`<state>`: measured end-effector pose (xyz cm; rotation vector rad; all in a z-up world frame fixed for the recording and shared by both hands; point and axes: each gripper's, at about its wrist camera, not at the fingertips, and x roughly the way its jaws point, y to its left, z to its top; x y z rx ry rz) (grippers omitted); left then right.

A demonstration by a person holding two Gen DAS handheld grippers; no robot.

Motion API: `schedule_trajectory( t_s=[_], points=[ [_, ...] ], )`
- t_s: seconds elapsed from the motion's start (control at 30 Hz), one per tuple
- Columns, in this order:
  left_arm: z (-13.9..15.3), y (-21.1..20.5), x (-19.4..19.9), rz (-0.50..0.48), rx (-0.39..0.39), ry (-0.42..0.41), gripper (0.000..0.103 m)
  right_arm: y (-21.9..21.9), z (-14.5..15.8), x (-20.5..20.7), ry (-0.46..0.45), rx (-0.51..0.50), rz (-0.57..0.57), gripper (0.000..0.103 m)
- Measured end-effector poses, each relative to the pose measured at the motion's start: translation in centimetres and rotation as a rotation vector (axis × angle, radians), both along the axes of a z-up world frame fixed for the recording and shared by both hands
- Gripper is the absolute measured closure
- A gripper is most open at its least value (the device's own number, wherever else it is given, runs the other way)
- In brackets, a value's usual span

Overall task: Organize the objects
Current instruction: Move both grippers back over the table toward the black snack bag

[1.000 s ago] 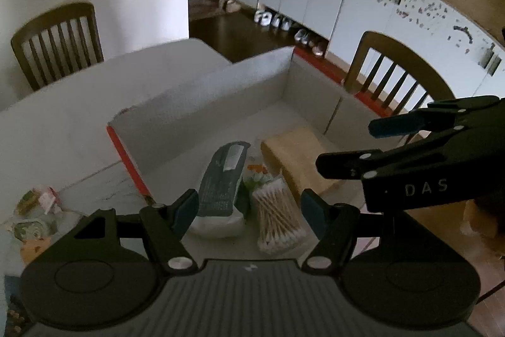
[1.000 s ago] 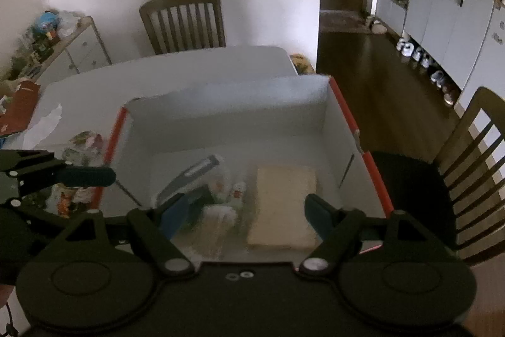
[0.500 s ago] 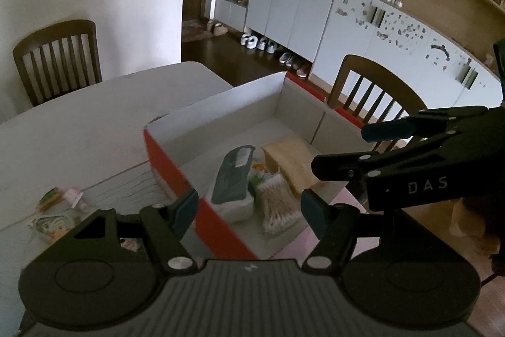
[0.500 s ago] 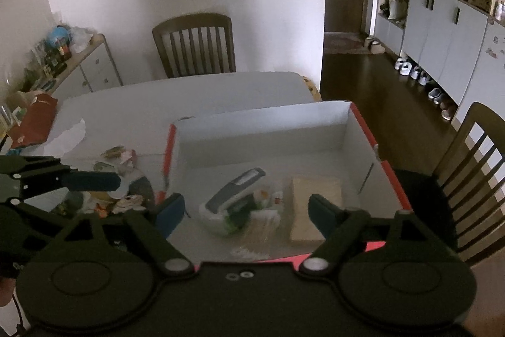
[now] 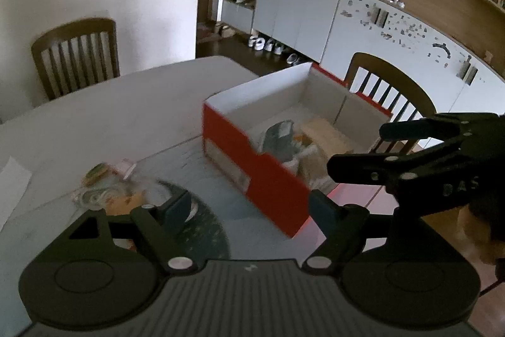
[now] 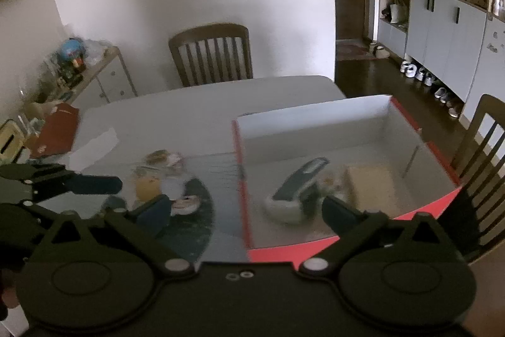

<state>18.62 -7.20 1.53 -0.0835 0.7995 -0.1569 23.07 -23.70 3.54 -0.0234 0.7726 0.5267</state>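
A: Left gripper (image 5: 249, 209) status?

B: Jaws apart, nothing between the pads; they have just been opening further. It hangs over the table (image 5: 120, 116), angled down toward a dark round mat (image 5: 202, 239) at the near edge.

A: Right gripper (image 6: 244, 212)?

B: Spread very wide, empty, and it too has just been opening. From the left wrist view it shows at the right edge, beside the box and clear of it.

A: Where is the box?

B: Red box (image 6: 315, 251) with a white interior sits on the right part of the table, open at the top, next to a wooden chair (image 6: 486, 153). Inside: a grey-and-white pouch (image 6: 296, 188) leaning near the middle, a tan flat block (image 6: 372, 185) to its right. Smaller items between them are too blurred to name.

A: Anything still outside the box?

B: A cluster of small packets (image 6: 161, 176) on the table left of the box, at the mat's far rim. One is orange-yellow (image 6: 146, 187); the rest are blurred. A white sheet of paper (image 6: 94, 147) lies farther left, and a red folder (image 6: 56, 131) beyond it.
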Motion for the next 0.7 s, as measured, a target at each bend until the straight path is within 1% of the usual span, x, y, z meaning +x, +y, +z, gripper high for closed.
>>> schedule_trajectory(
  t_s=[0.13, 0.23, 0.3, 0.37, 0.43, 0.5, 0.57, 0.7],
  points=[
    [-0.8, 2.1, -1.4, 0.008, 0.008, 0.012, 0.019, 2.1, -0.4, -1.4, -0.005, -0.013, 0.007, 0.000],
    [-1.3, 3.5, -2.3, 0.021, 0.015, 0.020, 0.018, 3.6, -0.7, -2.0, 0.016, -0.016, 0.023, 0.001],
    [-1.8, 4.8, -3.0, 0.035, 0.018, 0.023, 0.012, 4.5, -1.0, -2.4, 0.023, -0.021, 0.028, 0.001],
    [-2.1, 5.9, -3.6, 0.054, 0.024, 0.018, 0.011, 5.4, -1.2, -2.9, 0.026, -0.034, 0.035, 0.001],
    [-2.4, 7.2, -4.2, 0.070, 0.013, 0.019, 0.010, 6.4, -1.6, -3.3, 0.028, -0.052, 0.044, 0.001],
    [-2.8, 8.4, -4.6, 0.090, 0.000, 0.017, 0.000, 7.1, -1.9, -3.5, 0.036, -0.061, 0.051, 0.001],
    [-3.2, 9.5, -5.0, 0.118, 0.005, 0.007, 0.000, 7.7, -2.4, -3.6, 0.042, -0.075, 0.053, 0.001],
    [-4.3, 11.5, -5.8, 0.140, 0.006, -0.001, 0.000, 9.0, -3.3, -3.5, 0.062, -0.094, 0.059, 0.001]
  ],
)
